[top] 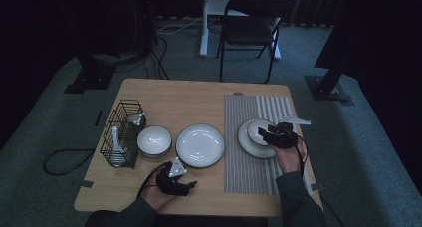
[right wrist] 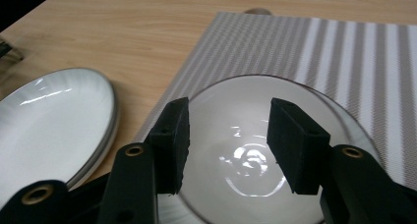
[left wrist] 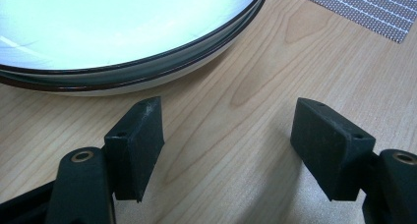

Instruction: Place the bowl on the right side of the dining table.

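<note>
A striped placemat [top: 249, 172] covers the right part of the wooden table [top: 174, 100]. On it a small white plate [top: 245, 143] carries a white bowl [top: 255, 126]. My right gripper [top: 266, 132] hovers over that bowl [right wrist: 231, 150], open, with its jaws either side of the bowl's middle and touching nothing. The plate's rim [right wrist: 351, 128] peeks out beyond the bowl. My left gripper [top: 186, 179] rests low near the table's front edge, open over bare wood [left wrist: 226, 121], just short of a large dark-rimmed white plate [top: 200, 145] [left wrist: 98, 27].
A black wire rack [top: 121, 132] holding pale utensils stands at the table's left, with another white bowl [top: 154, 140] beside it. The large plate [right wrist: 49, 111] lies just left of the mat [right wrist: 295, 42]. A folding chair [top: 249, 28] stands beyond the far edge.
</note>
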